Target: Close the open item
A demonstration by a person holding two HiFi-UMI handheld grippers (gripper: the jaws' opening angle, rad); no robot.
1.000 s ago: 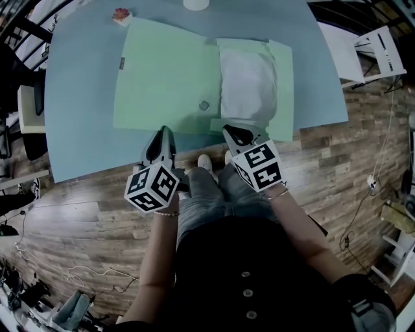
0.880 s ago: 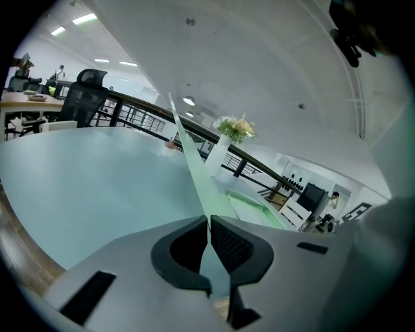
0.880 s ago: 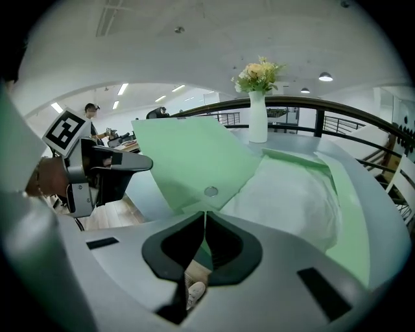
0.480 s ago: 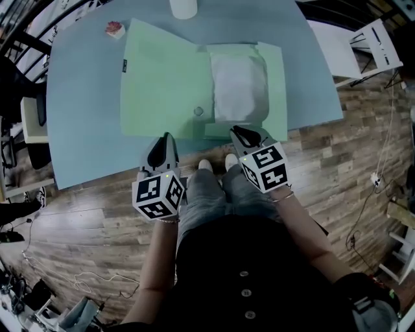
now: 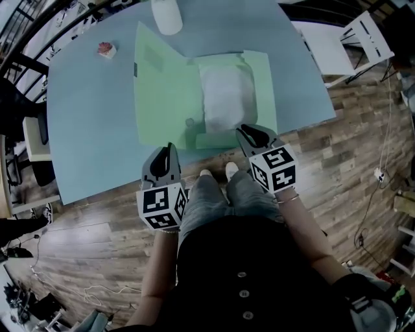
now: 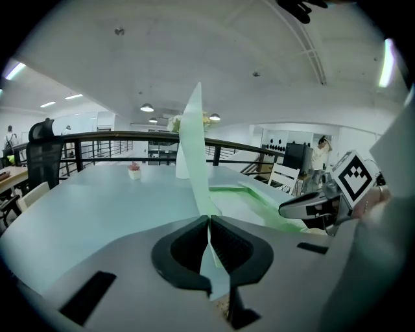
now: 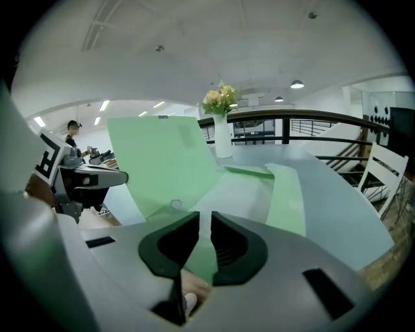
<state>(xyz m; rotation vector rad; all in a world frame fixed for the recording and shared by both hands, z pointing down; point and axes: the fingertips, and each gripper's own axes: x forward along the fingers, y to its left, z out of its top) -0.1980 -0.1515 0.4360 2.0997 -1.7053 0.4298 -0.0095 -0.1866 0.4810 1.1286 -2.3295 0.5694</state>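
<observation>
A green folder (image 5: 165, 91) lies open on the blue table (image 5: 91, 123), with a stack of white paper (image 5: 225, 97) in its right half. My left gripper (image 5: 167, 150) is shut on the near edge of the left cover. That cover (image 6: 191, 149) rises steeply from between the jaws of my left gripper (image 6: 209, 224). My right gripper (image 5: 249, 133) is at the folder's near bottom flap (image 5: 217, 138). Its jaws have just been opening. A narrow gap shows between them, and the green flap (image 7: 201, 259) lies under my right gripper (image 7: 204, 224) with the pads off it.
A white vase (image 5: 167, 16) with flowers (image 7: 219, 100) stands at the table's far edge. A small pink thing (image 5: 106, 49) sits at the far left. A white chair (image 5: 363, 32) stands off the table's right side, a dark chair (image 5: 26, 123) to the left. The person's legs are below the near edge.
The left cover has gone from lying flat to tilting up at its near edge, held by my left gripper. Both grippers have drawn a little back from the table.
</observation>
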